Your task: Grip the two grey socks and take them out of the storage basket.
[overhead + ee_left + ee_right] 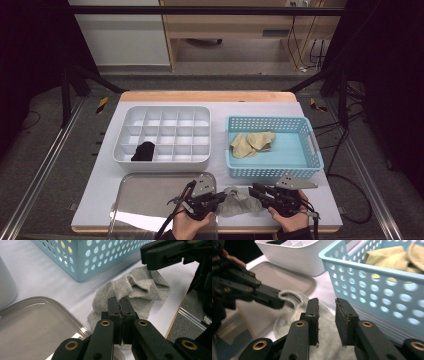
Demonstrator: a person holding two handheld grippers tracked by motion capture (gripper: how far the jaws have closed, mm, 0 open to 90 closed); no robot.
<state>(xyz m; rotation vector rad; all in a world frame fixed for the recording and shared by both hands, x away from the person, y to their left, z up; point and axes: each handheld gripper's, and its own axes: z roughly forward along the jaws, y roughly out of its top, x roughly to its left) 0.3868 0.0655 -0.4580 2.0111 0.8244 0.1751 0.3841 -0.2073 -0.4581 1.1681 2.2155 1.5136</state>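
A crumpled grey sock lies on the white tabletop at the front centre, between the two grippers. My left gripper comes in from the left with its jaws pressed together, pinching the sock's near edge, which lifts at its tip in the right gripper view. From the right, my right gripper stands open over the sock's other end, with a clear gap between its pads and nothing pinched.
A steel tray lies front left. Behind it is a white divided box with a black sock in one cell. A blue perforated basket holding beige socks stands just behind the grippers. The table's front edge is close.
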